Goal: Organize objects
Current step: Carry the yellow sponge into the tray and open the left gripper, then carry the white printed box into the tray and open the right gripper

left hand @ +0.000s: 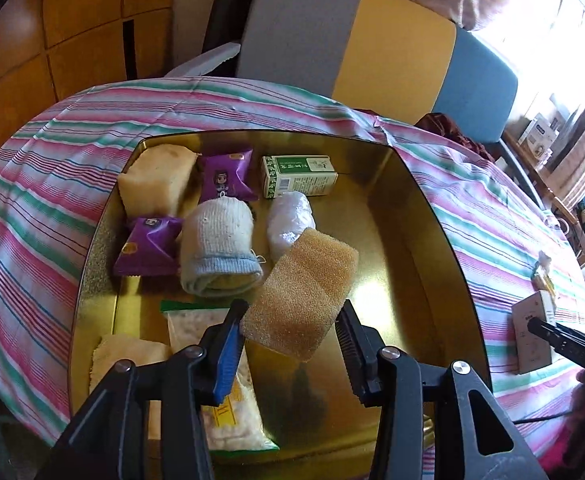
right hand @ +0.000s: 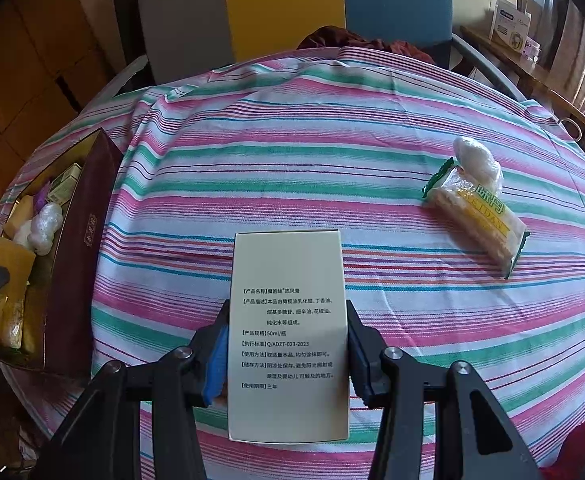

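Your left gripper clamps the sponge above the gold tin, already part-filled | your right gripper pinches the cream box over the striped cloth | beyond, snack packet and white bundle remain outside the tin

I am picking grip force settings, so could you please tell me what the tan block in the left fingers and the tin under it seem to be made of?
The tan block looks like open-cell foam sponge: its matte surface is covered in pores. The tin looks like gold-toned sheet metal: its glossy walls and floor mirror the contents.
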A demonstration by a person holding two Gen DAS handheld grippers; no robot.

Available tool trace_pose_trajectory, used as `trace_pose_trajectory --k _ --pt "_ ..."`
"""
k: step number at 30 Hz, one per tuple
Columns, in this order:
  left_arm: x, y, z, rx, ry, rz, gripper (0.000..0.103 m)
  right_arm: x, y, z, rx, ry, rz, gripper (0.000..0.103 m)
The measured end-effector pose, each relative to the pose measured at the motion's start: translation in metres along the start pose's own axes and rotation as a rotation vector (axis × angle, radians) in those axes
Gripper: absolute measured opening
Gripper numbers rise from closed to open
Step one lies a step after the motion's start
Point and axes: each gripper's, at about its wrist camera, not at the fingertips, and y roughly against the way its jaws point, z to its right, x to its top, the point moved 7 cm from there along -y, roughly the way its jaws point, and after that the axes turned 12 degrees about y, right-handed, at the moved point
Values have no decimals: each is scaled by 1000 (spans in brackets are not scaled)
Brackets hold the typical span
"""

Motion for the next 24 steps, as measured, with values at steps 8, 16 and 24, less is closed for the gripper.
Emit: trace_pose_trajectory --k 8,16,24 --pt "0 -2 -6 57 -1 38 74 0 1 1 1 -6 3 50" --pt "5 24 -8 62 -51 117 74 1 4 4 20 -41 11 50" --pt "7 59 -40 45 -14 171 74 33 37 -47 104 -23 54 50"
